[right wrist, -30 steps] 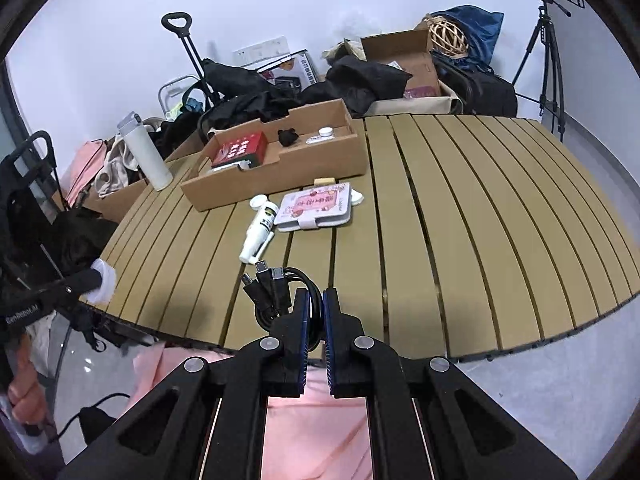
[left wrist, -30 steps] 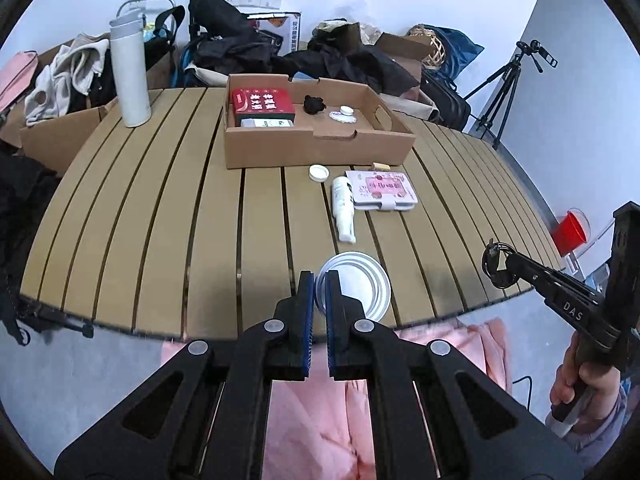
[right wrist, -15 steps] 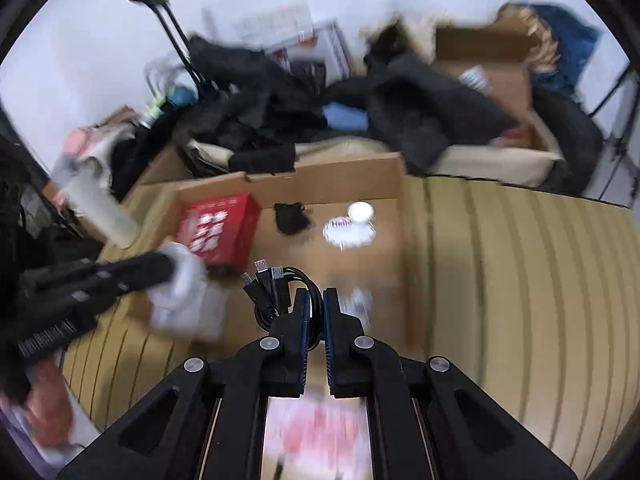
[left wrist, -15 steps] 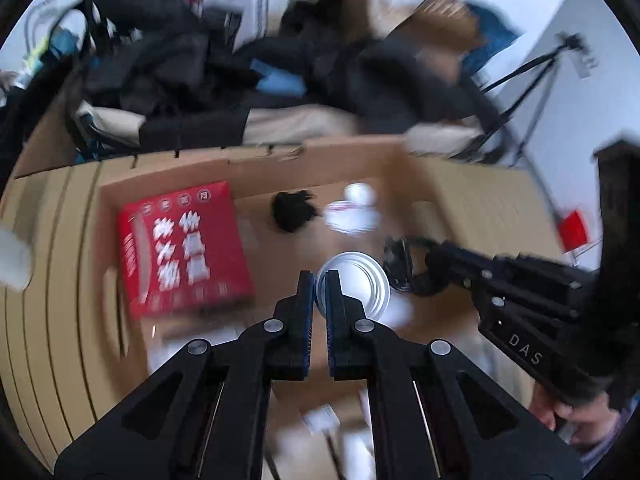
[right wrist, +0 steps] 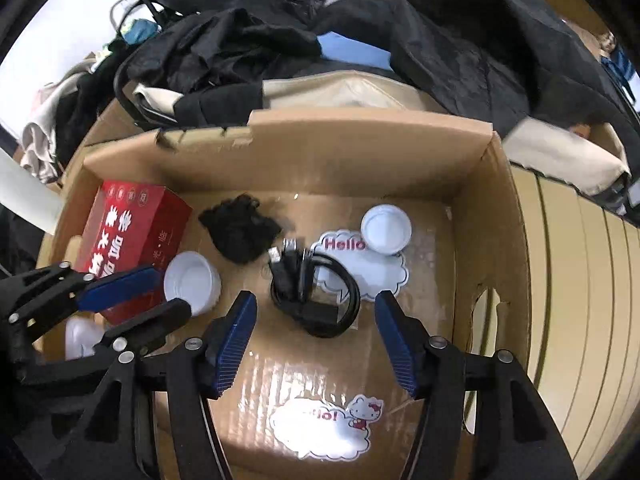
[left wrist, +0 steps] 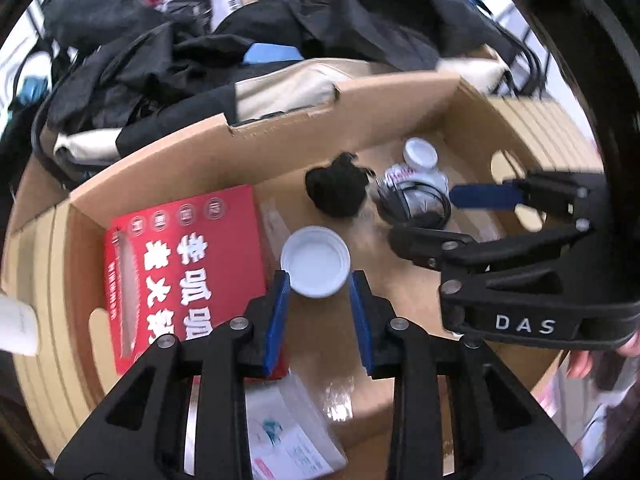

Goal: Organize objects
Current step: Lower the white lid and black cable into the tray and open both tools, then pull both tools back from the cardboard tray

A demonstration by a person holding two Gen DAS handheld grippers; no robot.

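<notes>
Cable bundle [right wrist: 314, 290] and white lid [left wrist: 315, 262] now lie loose on the floor of the cardboard box [right wrist: 360, 152], where half a second ago each was still pinched between closed fingers above it. Both claws stand spread wide and hold nothing: the right gripper [right wrist: 316, 344] frames the coiled black cable, which rests partly on a "Hello" sticker [right wrist: 384, 276], and the left gripper [left wrist: 319, 308] brackets the lid just beside the red carton [left wrist: 184, 264]. By this reading two more items are sorted, and both tools are free for the next pick. A black clump [right wrist: 240, 232] sits between carton and cable, a second white lid [right wrist: 386, 229] beyond them. Room is tight: the two grippers crowd each other inside the box, its far wall rises close ahead and the right wall with its hand slot [right wrist: 486, 312] stands near, so straight up looks the cleanest exit. Dark clothing [right wrist: 460, 32] piles up beyond the rim.
</notes>
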